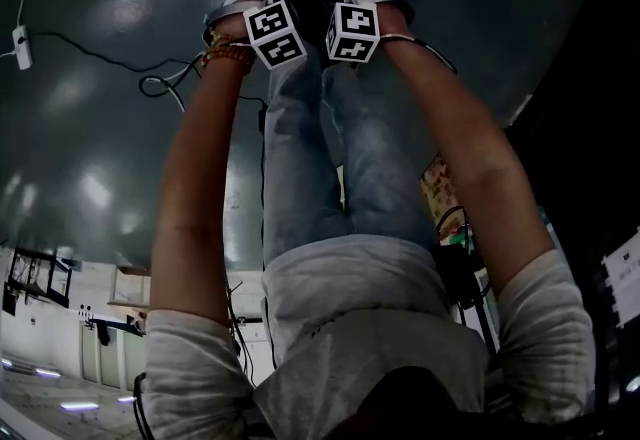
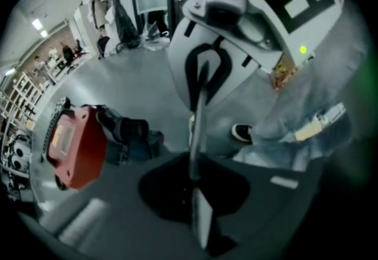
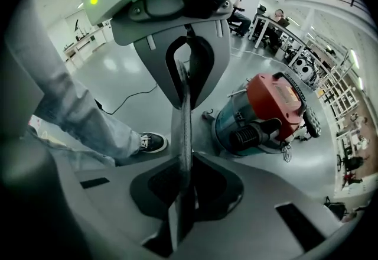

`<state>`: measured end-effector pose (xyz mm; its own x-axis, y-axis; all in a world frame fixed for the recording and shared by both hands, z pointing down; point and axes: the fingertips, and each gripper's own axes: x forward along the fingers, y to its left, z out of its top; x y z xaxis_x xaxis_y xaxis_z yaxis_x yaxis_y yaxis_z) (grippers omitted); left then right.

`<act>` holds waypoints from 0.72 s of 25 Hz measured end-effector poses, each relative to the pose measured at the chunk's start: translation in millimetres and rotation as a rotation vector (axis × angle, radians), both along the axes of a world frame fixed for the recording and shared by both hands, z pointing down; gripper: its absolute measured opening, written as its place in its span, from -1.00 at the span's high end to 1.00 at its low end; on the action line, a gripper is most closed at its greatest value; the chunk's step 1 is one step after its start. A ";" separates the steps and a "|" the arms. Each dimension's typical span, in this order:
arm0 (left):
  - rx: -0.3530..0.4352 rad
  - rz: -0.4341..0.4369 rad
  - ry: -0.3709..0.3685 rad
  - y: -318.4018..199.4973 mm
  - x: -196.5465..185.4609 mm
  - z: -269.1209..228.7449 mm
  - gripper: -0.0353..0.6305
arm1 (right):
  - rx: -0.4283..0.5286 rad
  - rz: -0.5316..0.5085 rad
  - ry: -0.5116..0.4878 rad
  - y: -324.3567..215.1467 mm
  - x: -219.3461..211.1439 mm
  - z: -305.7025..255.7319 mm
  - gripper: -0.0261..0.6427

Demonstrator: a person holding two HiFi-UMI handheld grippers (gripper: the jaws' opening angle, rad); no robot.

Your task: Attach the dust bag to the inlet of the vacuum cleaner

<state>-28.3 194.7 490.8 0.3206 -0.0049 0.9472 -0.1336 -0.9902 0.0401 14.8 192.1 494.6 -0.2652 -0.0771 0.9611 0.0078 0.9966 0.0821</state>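
The vacuum cleaner (image 3: 269, 112), a blue-grey drum with a red top and a black ribbed inlet (image 3: 250, 136), stands on the grey floor to the right in the right gripper view. In the left gripper view the vacuum cleaner (image 2: 75, 145) is at the left. No dust bag shows in any view. My left gripper (image 2: 198, 135) and right gripper (image 3: 183, 129) point at each other, each with jaws pressed together and nothing between them. In the head view their marker cubes (image 1: 275, 33) (image 1: 352, 31) sit side by side near my feet.
My jeans-clad legs (image 1: 330, 148) and a dark shoe (image 3: 152, 143) stand close beside the grippers. A black cable (image 1: 110, 58) runs over the floor to a power strip (image 1: 22, 46). Desks, shelves and seated people are far off in the room.
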 end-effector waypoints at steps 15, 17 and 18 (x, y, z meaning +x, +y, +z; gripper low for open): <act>0.033 -0.154 -0.043 -90.5 2.2 32.7 0.82 | -0.018 -0.069 -0.016 -93.2 1.7 35.8 0.83; 0.036 -0.176 -0.059 -96.9 5.5 37.4 0.82 | -0.024 -0.073 -0.025 -99.6 5.1 41.3 0.83; 0.038 -0.185 -0.064 -100.9 5.9 39.3 0.82 | -0.028 -0.075 -0.027 -103.5 5.6 44.1 0.83</act>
<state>-22.4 93.9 530.1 0.2498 -0.0940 0.9637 -0.3146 -0.9492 -0.0110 20.3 88.6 538.6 -0.2953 -0.0292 0.9550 0.0807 0.9952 0.0554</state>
